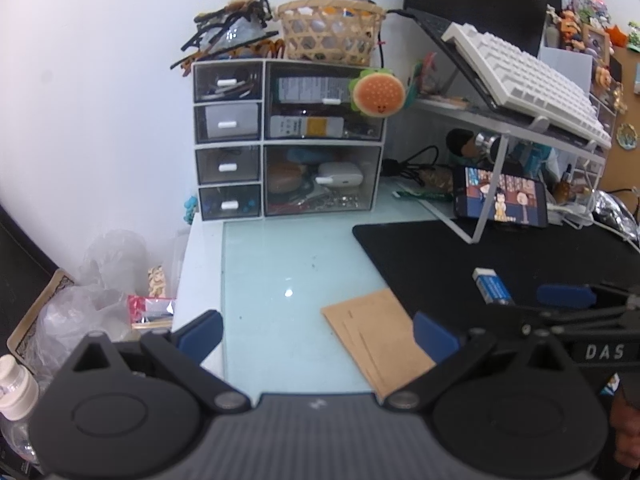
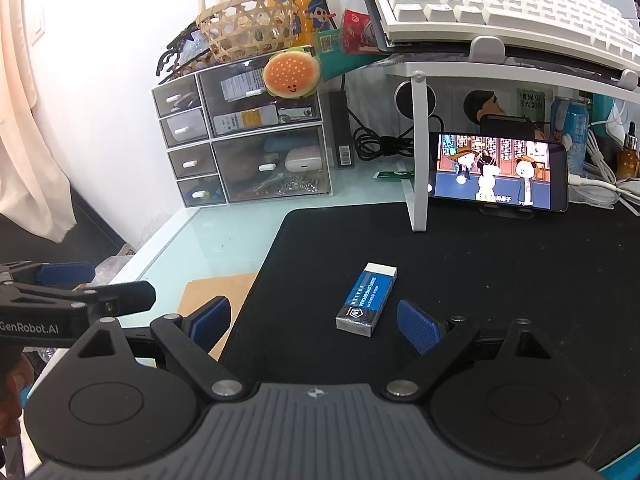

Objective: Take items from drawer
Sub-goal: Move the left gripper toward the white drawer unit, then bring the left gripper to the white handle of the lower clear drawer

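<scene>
A clear-fronted drawer unit (image 1: 288,140) stands at the back of the glass desk, all drawers shut; it also shows in the right wrist view (image 2: 244,136). A blue and white eraser (image 2: 367,300) lies on the black mat, also seen in the left wrist view (image 1: 493,286). A brown envelope (image 1: 376,340) lies on the glass. My left gripper (image 1: 318,336) is open and empty above the envelope's left edge. My right gripper (image 2: 314,322) is open and empty, with the eraser just ahead between its fingers.
A black desk mat (image 2: 480,272) covers the right side. A white stand (image 2: 418,152) carries a keyboard (image 2: 500,4), with a phone (image 2: 498,172) under it. A woven basket (image 1: 330,32) and a burger toy (image 1: 378,92) sit on the drawer unit. Plastic bags (image 1: 92,304) lie left of the desk.
</scene>
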Demonstrator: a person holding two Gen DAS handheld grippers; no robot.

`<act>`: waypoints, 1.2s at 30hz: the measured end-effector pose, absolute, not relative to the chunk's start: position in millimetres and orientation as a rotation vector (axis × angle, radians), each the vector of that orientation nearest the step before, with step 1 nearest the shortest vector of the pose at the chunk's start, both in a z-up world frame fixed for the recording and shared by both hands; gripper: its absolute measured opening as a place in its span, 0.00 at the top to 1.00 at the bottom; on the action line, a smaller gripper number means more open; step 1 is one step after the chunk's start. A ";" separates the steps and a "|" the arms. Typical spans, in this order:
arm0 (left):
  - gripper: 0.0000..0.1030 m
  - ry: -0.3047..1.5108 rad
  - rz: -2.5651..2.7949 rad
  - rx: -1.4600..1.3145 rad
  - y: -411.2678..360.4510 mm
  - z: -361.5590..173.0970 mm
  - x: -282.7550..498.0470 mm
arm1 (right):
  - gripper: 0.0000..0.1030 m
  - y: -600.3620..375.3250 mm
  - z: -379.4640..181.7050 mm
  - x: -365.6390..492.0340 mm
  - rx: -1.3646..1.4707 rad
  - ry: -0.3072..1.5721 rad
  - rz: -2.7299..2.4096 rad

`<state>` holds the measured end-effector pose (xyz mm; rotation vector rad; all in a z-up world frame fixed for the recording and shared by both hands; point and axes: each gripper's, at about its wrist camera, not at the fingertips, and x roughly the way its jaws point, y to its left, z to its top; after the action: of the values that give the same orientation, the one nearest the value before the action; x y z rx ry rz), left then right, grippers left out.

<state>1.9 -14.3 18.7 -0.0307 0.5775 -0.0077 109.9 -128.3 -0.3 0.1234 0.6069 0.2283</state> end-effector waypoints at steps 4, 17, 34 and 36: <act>0.00 0.576 0.001 -0.030 -16.4 22.1 3.3 | 0.09 -131.7 2.9 107.5 0.129 0.594 0.228; 0.00 0.558 -0.041 -0.033 -27.4 34.2 0.0 | 0.09 -144.4 11.1 97.3 0.161 0.556 0.234; 0.03 0.483 -0.001 -0.038 -39.2 74.8 6.1 | 0.09 -161.7 25.1 99.8 0.191 0.530 0.253; 0.04 0.481 0.004 -0.033 -42.6 78.4 8.5 | 0.09 -165.3 26.7 100.2 0.198 0.528 0.253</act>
<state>8.5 -42.6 78.4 -0.0331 0.4806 0.0037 100.2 -165.3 26.7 0.1984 0.5285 0.2531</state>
